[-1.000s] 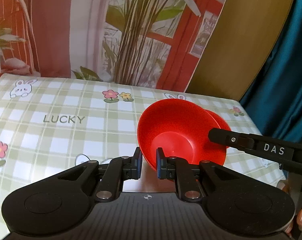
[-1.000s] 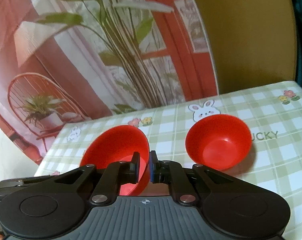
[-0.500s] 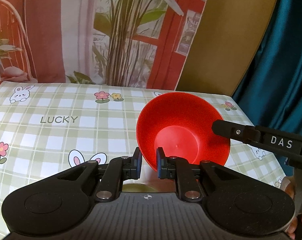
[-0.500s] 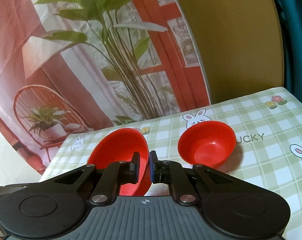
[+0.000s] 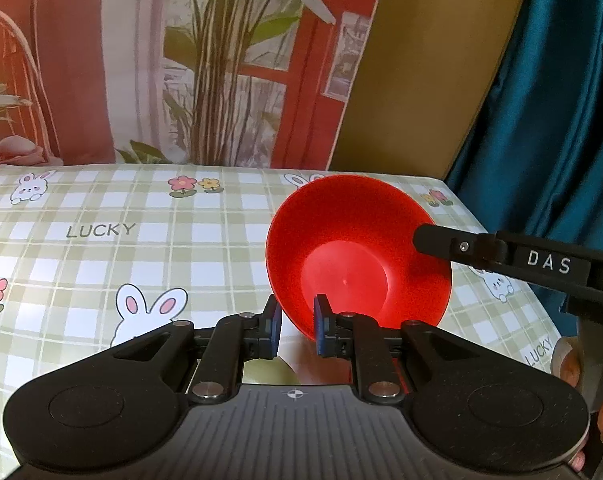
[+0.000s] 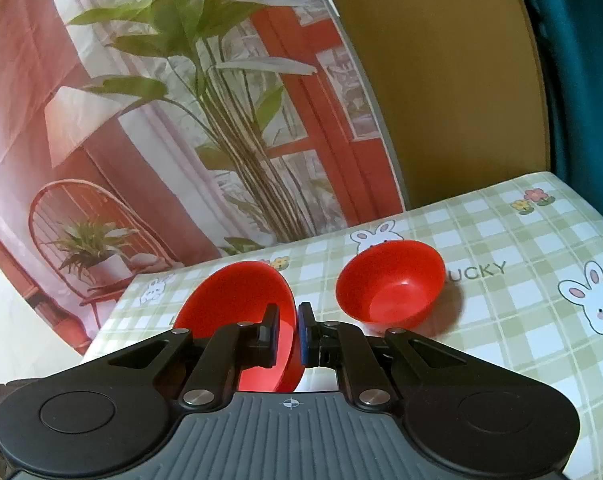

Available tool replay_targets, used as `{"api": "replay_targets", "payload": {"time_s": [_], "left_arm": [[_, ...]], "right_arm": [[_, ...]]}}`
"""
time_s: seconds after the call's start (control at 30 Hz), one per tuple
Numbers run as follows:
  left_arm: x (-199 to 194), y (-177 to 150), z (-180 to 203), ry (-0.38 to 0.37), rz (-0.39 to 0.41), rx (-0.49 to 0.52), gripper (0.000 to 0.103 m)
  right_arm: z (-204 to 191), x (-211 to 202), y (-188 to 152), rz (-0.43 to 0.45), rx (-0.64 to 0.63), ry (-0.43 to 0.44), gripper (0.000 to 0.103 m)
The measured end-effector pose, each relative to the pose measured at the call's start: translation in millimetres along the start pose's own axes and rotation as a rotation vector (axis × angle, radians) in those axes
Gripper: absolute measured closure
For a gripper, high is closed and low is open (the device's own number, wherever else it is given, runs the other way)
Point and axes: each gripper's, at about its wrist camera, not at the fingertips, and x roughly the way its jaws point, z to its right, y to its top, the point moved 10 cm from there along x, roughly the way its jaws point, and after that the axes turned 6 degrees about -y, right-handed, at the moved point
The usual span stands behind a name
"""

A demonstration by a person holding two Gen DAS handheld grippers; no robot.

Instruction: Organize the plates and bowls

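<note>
A red bowl [image 5: 357,256] is held tilted above the checked tablecloth. My left gripper [image 5: 297,326] stands at its near rim with the jaws apart on either side of the rim, not pressing it. My right gripper [image 6: 288,334] is shut on the bowl's rim [image 6: 241,300]; its finger [image 5: 461,246] shows at the bowl's right edge in the left wrist view. A second red bowl [image 6: 391,290] rests on the table to the right in the right wrist view, apart from both grippers.
The table [image 5: 101,208] has a green checked cloth with rabbits, flowers and "LUCKY" print. A printed backdrop [image 5: 221,60] hangs behind it. A teal curtain [image 5: 561,100] hangs at the right. The table's right edge lies near the held bowl.
The held bowl has risen and tilted more upright in the right gripper. Both views have pulled up and back from the table. The second bowl has stayed in place.
</note>
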Motion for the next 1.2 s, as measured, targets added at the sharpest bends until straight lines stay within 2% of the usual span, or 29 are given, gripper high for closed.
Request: {"api": "replay_targets", "payload": {"time_s": [0.77,1.2], "left_arm": [[-7.9,-31.0,28.3,-0.049,-0.051,0.034,0.083],[0.3,-44.3,36.3,-0.074,-0.090,0.041,0.081]], "right_arm": [[32.3,-21.6,-19.8,-0.034,0.022,-0.032,0.093],[44.6,-22.9,-31.8,-0.071,0.029,-0.053,0.093]]}}
